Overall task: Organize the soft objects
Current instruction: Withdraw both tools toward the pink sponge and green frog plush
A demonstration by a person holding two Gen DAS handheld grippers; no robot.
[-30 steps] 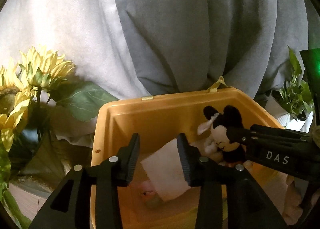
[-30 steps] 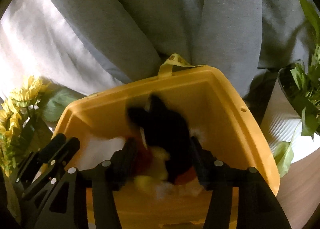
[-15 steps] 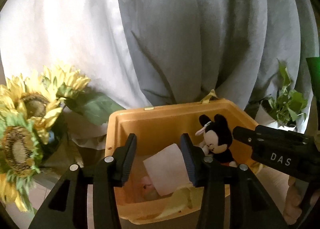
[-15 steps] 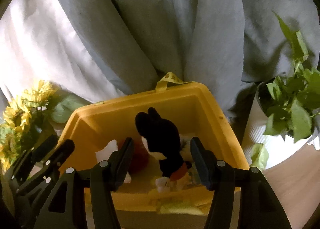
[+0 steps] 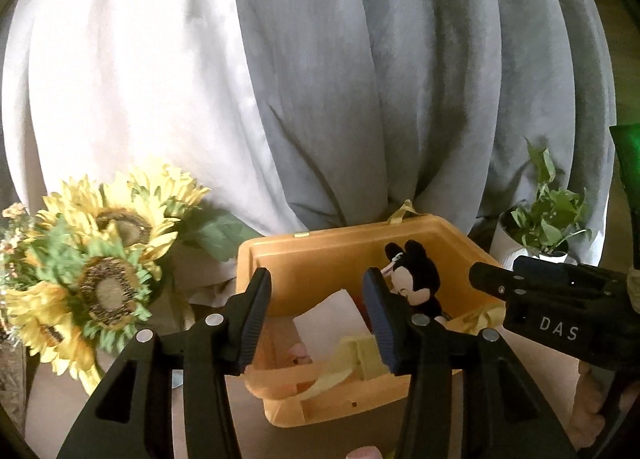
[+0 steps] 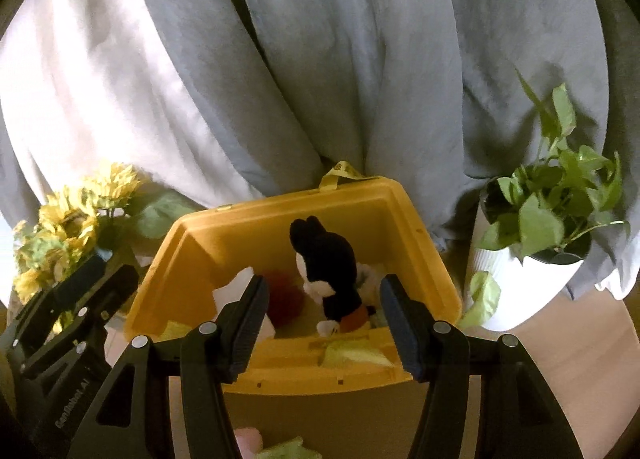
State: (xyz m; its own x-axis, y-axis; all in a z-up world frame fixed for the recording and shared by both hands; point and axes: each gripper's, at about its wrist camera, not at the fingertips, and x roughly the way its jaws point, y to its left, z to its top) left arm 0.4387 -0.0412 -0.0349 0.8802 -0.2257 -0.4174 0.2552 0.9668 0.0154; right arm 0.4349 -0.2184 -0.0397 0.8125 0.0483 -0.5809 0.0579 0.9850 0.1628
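An orange bin (image 5: 320, 259) (image 6: 424, 259) stands on the table. In it a black mouse plush (image 5: 416, 279) (image 6: 332, 275) sits upright, beside a white soft piece (image 5: 332, 319) (image 6: 236, 287), a red plush (image 6: 284, 299) and yellow-green cloth (image 5: 360, 355) (image 6: 352, 355). My left gripper (image 5: 320, 323) is open and empty, held in front of the bin. My right gripper (image 6: 320, 327) is open and empty, also in front of the bin, apart from the plush. The right gripper's body shows in the left wrist view (image 5: 552, 311).
Artificial sunflowers (image 5: 104, 283) (image 6: 68, 227) stand left of the bin. A potted green plant in a white pot (image 6: 532, 259) (image 5: 544, 227) stands to its right. Grey and white curtains (image 5: 360, 79) hang behind. A green scrap (image 6: 284, 451) lies at the near edge.
Both grippers have pulled back from the bin, which looks smaller and farther. The right gripper has let go of the mouse plush, which now sits in the bin.
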